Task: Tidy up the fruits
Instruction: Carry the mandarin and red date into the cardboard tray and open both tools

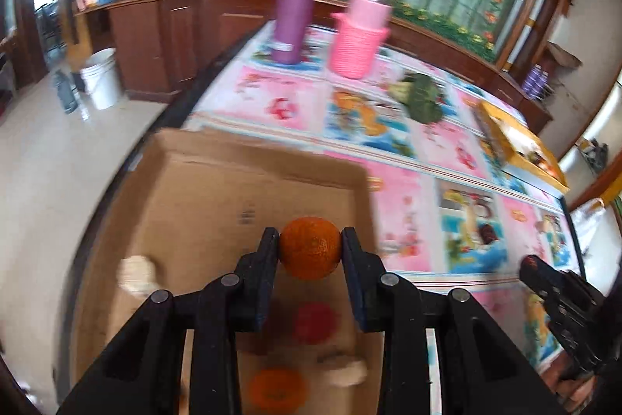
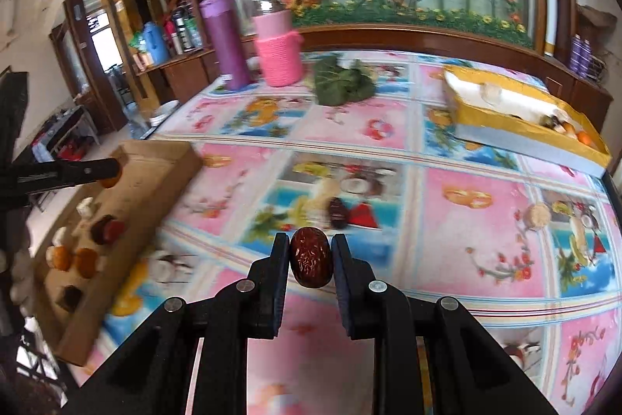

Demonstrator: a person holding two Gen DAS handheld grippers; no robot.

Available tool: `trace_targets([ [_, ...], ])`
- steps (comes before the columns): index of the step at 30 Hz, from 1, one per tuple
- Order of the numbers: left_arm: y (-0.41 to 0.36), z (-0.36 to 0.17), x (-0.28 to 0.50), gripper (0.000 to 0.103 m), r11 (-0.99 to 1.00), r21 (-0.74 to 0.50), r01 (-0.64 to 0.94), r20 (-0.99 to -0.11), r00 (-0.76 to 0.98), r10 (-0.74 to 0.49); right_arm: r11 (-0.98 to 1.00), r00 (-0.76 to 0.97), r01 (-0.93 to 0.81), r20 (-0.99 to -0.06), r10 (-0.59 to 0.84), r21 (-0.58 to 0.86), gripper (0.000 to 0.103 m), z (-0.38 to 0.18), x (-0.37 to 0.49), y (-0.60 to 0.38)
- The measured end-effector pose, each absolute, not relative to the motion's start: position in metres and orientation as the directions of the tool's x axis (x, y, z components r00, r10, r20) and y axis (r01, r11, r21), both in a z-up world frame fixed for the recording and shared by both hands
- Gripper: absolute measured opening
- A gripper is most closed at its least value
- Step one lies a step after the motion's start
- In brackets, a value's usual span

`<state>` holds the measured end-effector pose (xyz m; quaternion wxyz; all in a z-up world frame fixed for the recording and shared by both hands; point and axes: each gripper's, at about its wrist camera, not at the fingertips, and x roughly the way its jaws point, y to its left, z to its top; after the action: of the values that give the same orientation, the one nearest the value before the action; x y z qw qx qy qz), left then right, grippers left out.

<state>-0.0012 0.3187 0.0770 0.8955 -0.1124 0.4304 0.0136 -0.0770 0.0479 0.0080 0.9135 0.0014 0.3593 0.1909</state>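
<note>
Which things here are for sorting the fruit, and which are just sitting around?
For the job:
- round orange tangerine in the left claw
- wrinkled dark red date in the right claw
- brown cardboard box
- yellow-rimmed tray

Just lying about:
- tall purple flask
- pink knitted basket
- green leafy bundle
- white plastic bucket

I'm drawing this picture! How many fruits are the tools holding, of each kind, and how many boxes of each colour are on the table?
mandarin: 1
red date: 1
brown cardboard box: 1
yellow box: 1
Total: 4
</note>
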Motion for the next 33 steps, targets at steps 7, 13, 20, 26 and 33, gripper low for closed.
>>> trace_targets([
  [7, 0.363, 0.057, 0.001, 0.032, 0.975, -0.116, -0.191, -0.804, 0.594, 0.021, 0.847, 0.589, -0.517, -0.666, 0.458, 0.124, 0.024, 0.032, -0.086, 0.147],
  [13, 0.387, 0.042, 0.009, 0.032, 0.962, -0.145, -0.233, -0.826, 0.563, 0.012, 0.801, 0.525, -0.593, -0.717, 0.459, 0.078, 0.025, 0.018, -0.074, 0.23],
  [20, 0.4, 0.036, 0.006, 0.033, 0.952, -0.183, -0.247, -0.832, 0.554, -0.017, 0.79, 0.506, -0.612, -0.762, 0.404, 0.013, 0.025, -0.002, -0.054, 0.276],
  [26, 0.407, 0.048, -0.008, 0.045, 0.945, -0.185, -0.27, -0.801, 0.599, 0.014, 0.783, 0.478, -0.622, -0.792, 0.379, -0.001, 0.025, -0.015, -0.042, 0.288],
  [33, 0.401, 0.072, -0.039, 0.06, 0.947, -0.138, -0.291, -0.751, 0.654, 0.092, 0.771, 0.481, -0.637, -0.782, 0.397, 0.0, 0.039, -0.014, -0.05, 0.292],
])
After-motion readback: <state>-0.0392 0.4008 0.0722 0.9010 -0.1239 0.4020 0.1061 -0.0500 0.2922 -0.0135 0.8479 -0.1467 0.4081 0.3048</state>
